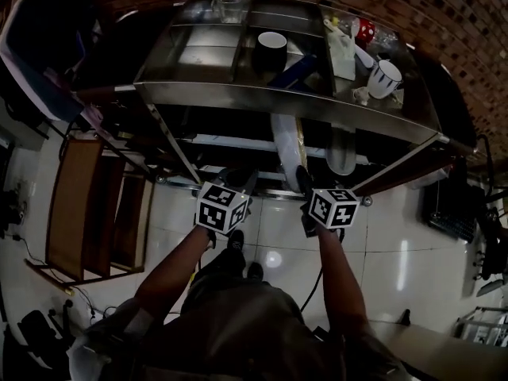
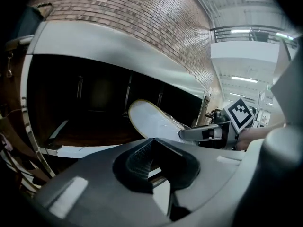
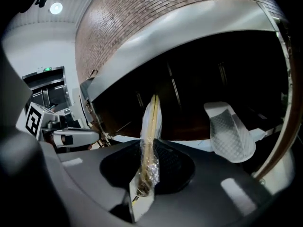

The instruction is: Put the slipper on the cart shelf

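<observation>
A white slipper [image 1: 283, 143] wrapped in clear plastic is pinched by its heel end in my right gripper [image 1: 302, 178]. Its toe reaches in under the steel cart's top shelf [image 1: 278, 98]. In the right gripper view the slipper [image 3: 150, 122] stands edge-on between the shut jaws of my right gripper [image 3: 149, 150]. A second white slipper [image 3: 229, 132] lies on the cart's lower shelf [image 3: 189, 144] to the right; the head view also shows this slipper [image 1: 341, 155]. My left gripper [image 1: 238, 182] hovers beside the right one, in front of the cart. In its own view the left gripper [image 2: 151, 144] is shut and holds nothing, with the held slipper [image 2: 152, 119] ahead.
The cart's top holds a black-and-white cup [image 1: 271, 48], a white mug [image 1: 385, 78], a red item [image 1: 365, 30] and other clutter. A wooden rack [image 1: 95, 205] stands left of the cart. A brick wall [image 1: 444, 22] runs behind, and the floor [image 1: 397, 244] is glossy white.
</observation>
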Demonstrator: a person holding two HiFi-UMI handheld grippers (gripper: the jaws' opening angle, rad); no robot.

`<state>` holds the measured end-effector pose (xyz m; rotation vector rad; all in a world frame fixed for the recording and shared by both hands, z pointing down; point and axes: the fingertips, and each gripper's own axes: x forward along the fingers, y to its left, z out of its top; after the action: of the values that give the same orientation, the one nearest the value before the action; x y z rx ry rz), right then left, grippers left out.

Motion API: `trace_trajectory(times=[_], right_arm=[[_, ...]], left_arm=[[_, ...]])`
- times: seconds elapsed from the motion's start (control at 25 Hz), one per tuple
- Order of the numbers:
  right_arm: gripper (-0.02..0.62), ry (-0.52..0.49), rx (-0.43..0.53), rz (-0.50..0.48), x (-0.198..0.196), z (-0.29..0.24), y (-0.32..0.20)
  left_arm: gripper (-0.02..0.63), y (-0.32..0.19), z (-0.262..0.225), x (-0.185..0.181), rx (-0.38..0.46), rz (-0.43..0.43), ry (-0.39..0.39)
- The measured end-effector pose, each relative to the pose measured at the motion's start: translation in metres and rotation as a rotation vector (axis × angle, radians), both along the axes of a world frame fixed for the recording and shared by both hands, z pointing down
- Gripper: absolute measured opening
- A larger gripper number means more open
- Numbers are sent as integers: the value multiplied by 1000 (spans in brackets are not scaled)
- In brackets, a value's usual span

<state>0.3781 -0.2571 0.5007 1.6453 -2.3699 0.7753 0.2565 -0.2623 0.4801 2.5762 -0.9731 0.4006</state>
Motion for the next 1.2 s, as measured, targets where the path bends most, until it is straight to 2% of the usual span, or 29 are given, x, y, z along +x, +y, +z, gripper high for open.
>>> trace_trajectory(times=[0.32, 0.6, 0.76, 0.96, 1.12, 1.2], right_arm=[[56, 2, -50, 110, -2, 7, -71], [57, 0, -80, 192, -7, 19, -105], [62, 11, -101, 240, 0, 29, -108], [69, 63, -95, 251, 10, 37, -114], [90, 103, -94, 256, 19, 44, -118], [120, 139, -103, 252, 22, 50, -119]], left_arm=[[8, -55, 14, 2, -46, 79, 15], [8, -81, 22, 3, -66, 148, 15], [8, -89, 21, 2, -73, 152, 24], [8, -94, 19, 4, -68, 135, 40], [8, -92, 22, 3, -64, 127, 34], [8, -90, 24, 1, -64, 117, 24]])
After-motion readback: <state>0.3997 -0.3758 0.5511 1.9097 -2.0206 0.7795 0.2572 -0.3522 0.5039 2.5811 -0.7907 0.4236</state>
